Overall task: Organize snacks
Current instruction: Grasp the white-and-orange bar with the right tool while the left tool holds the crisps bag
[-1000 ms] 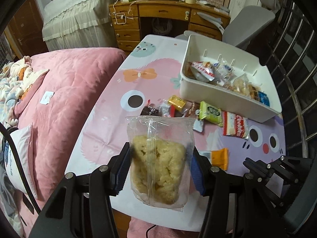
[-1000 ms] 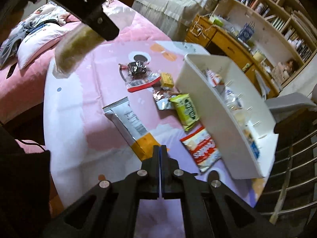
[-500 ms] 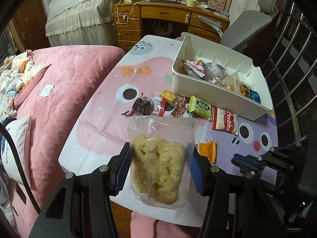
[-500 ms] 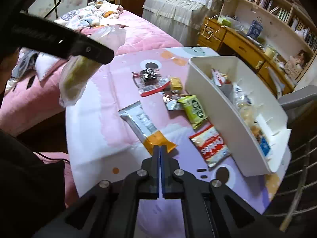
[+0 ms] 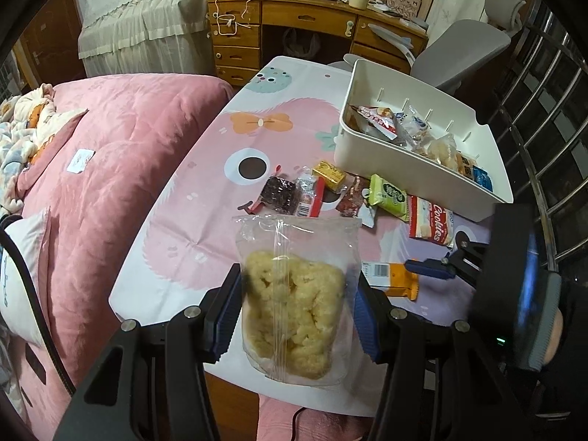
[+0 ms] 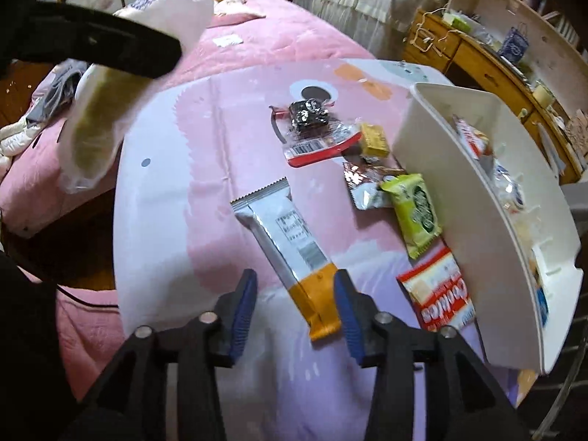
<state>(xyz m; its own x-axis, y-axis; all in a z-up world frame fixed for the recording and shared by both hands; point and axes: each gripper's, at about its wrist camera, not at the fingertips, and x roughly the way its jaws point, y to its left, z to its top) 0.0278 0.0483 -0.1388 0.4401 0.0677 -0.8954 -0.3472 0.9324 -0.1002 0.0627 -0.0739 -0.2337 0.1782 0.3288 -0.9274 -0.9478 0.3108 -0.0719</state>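
Note:
My left gripper (image 5: 294, 308) is shut on a clear bag of yellow puffed snack (image 5: 290, 305), held above the table's near edge; the bag also shows in the right wrist view (image 6: 95, 125). My right gripper (image 6: 294, 301) is open, low over the table, its fingers either side of the orange end of a silver snack bar (image 6: 290, 235). A white bin (image 5: 371, 143) with several snacks stands at the far right. Loose on the table lie a green pack (image 6: 415, 209), a red Cookies pack (image 6: 441, 294), a dark brownie pack (image 6: 308, 114) and a yellow cube (image 6: 375, 139).
The table (image 5: 205, 220) has a pink cartoon cloth. A pink bed (image 5: 103, 139) lies to the left. A wooden desk (image 5: 312, 22) and a grey chair (image 5: 463, 51) stand behind. A metal railing (image 5: 544, 110) runs on the right.
My right gripper has opened and dropped towards the silver bar's orange end. My left gripper has drawn back a little with the bag.

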